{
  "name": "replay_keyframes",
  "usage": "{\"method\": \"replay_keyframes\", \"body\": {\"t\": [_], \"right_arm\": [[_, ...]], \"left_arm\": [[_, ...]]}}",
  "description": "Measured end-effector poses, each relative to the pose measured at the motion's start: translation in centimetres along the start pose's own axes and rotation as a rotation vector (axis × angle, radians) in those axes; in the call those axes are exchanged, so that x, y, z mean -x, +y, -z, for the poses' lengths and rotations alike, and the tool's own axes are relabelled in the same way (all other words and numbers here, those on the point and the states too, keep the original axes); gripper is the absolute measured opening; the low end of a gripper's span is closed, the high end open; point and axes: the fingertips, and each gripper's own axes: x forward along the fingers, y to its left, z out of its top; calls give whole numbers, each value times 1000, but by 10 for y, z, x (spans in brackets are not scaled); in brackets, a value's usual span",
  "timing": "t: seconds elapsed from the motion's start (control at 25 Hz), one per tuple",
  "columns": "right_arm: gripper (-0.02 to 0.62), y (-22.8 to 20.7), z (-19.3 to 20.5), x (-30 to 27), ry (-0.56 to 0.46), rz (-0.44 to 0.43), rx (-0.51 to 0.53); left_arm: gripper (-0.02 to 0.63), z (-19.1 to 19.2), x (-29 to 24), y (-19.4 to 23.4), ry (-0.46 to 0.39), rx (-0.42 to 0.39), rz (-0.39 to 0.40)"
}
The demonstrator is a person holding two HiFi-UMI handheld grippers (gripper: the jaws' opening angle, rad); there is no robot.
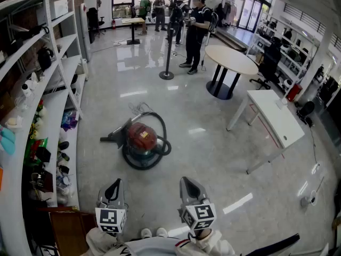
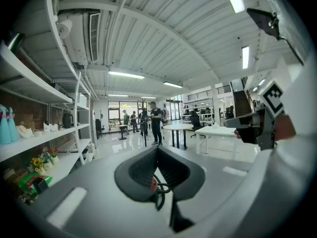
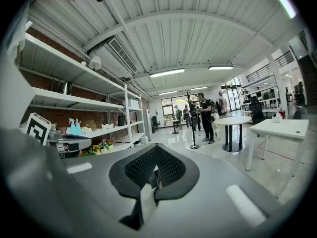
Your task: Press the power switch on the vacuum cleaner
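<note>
Left tool (image 1: pixel 114 184) is clenched: tips together in the left gripper view, nothing between them. Right tool (image 1: pixel 188 181) is the same in its own view, clenched and empty. Both are held low, side by side, pointing forward.

The round red canister vacuum cleaner (image 1: pixel 141 137), with a black hose (image 1: pixel 160 122) looped round it, sits on the glossy grey floor (image 1: pixel 213 153). It is ahead of both tools and well apart from them, near the white shelving rack (image 1: pixel 56 84) on the left.

A white rectangular bench (image 1: pixel 279 119) stands off to the right. A person in dark clothes (image 1: pixel 198 28) stands further back.
</note>
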Motion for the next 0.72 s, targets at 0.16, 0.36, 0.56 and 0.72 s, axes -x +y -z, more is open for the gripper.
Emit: {"method": "replay_keyframes", "body": {"t": [0.16,0.36,0.56,0.72], "right_arm": [[-2,0,1,3,2,-1,-1],[-2,0,1,3,4,-2,-2],[0,1,3,6,-5,-3,-11],[0,4,3,7,-7,-3,-22]], "left_arm": [[0,0,2,-3,0,7,0],[0,1,3,-3,4,10,-3],[0,3,5,-2,2,11,-2],[0,4,7,0,2,13,0]]}}
